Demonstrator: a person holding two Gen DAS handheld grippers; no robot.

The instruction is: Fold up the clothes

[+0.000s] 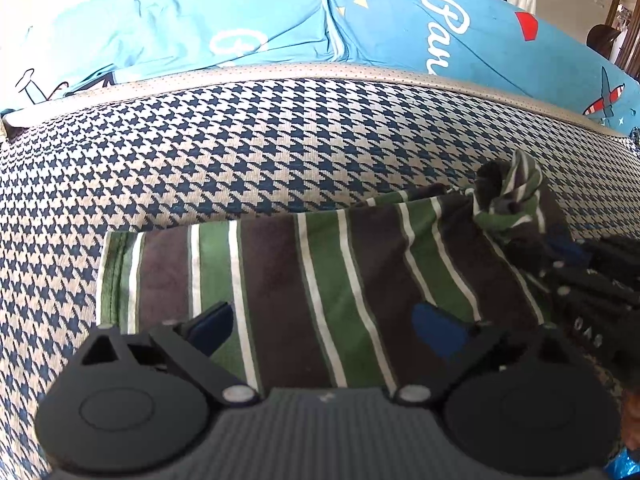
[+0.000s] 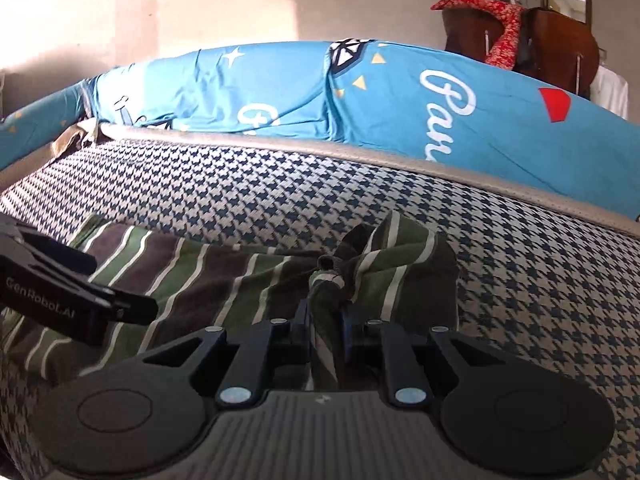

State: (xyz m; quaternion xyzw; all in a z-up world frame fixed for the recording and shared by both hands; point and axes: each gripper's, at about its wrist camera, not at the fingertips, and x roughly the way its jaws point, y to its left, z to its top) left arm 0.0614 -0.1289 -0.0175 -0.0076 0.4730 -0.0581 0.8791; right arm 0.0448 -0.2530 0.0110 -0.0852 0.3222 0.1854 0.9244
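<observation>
A green, brown and white striped garment (image 1: 320, 280) lies on the houndstooth cushion (image 1: 240, 152). My left gripper (image 1: 324, 324) is open, its blue-padded fingers spread low over the garment's near edge. My right gripper (image 2: 325, 328) is shut on a bunched fold of the striped garment (image 2: 224, 280), lifting it into a peak at the cloth's right end. In the left wrist view the right gripper (image 1: 592, 276) shows at the right edge beside the bunched cloth. In the right wrist view the left gripper's body (image 2: 60, 300) shows at the left.
A blue printed blanket (image 1: 280, 20) lies along the back of the cushion (image 2: 540, 300), past a beige piped edge (image 2: 280, 140). A wooden chair with a red cloth (image 2: 504, 28) stands behind at the right. A plain wall rises behind.
</observation>
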